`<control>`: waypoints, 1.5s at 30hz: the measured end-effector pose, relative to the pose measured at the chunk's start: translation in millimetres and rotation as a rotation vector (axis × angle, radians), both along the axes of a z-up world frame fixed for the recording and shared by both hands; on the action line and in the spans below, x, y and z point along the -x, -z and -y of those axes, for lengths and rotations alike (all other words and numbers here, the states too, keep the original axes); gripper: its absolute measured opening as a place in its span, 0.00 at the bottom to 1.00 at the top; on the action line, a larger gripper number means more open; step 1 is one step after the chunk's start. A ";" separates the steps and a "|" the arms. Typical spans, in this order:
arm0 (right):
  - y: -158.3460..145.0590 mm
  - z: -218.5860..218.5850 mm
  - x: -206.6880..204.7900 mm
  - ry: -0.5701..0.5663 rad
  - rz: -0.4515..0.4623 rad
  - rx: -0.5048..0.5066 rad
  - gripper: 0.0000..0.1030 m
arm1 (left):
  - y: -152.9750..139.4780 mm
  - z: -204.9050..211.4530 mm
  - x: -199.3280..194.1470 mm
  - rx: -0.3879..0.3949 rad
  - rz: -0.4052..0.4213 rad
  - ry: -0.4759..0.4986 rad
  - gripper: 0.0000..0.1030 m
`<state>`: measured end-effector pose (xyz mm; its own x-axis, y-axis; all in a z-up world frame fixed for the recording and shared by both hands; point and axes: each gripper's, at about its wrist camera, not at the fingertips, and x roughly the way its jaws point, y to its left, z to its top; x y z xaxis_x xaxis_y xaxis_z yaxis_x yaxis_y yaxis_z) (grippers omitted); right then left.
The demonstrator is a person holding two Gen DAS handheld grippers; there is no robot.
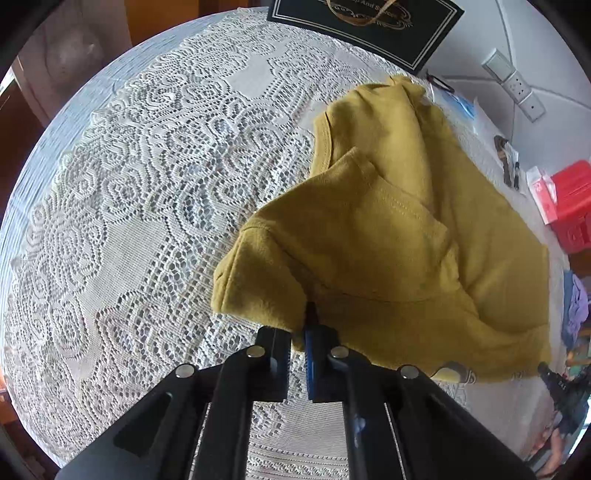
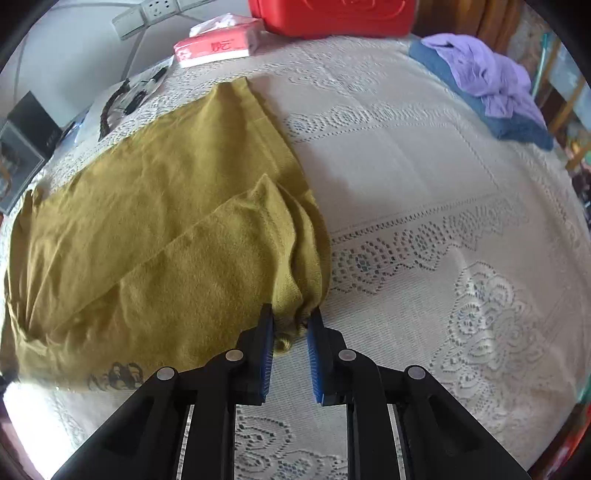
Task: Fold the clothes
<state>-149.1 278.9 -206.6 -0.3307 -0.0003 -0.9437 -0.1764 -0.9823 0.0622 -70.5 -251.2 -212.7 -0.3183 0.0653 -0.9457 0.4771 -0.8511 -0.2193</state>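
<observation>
A mustard-yellow T-shirt (image 1: 399, 236) lies partly folded on the white lace tablecloth (image 1: 147, 184). My left gripper (image 1: 300, 328) is shut on the shirt at its sleeve end and holds that part lifted over the body. In the right wrist view the same shirt (image 2: 155, 236) spreads to the left. My right gripper (image 2: 290, 317) is shut on a bunched corner of the shirt near its hem, with a fold raised above the cloth.
A black gift bag (image 1: 365, 26) stands at the far edge. A red box (image 2: 332, 14), a tissue pack (image 2: 218, 46) and a power strip (image 2: 155, 11) lie at the back. Purple and blue clothes (image 2: 487, 81) are piled at the right. Small dark items (image 2: 125, 96) lie beside the shirt.
</observation>
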 end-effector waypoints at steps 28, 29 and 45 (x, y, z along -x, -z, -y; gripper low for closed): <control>-46.4 -53.2 -110.3 -0.043 -0.037 0.152 0.72 | -55.5 -59.5 -66.2 0.094 -0.089 0.233 1.00; -43.7 -48.1 -107.7 -0.056 -0.038 0.178 0.72 | -50.9 -66.7 -60.1 0.075 -0.087 0.255 1.00; -12.2 -46.4 -28.9 -0.020 0.063 0.191 0.32 | -17.8 -95.9 94.4 0.031 0.086 0.414 0.93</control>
<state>-120.2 325.3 -194.4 -0.2693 -0.1871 -0.9447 -0.1663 -0.9572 0.2370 -164.9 -155.3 -194.9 -0.1911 0.1420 -0.9712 0.1093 -0.9802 -0.1648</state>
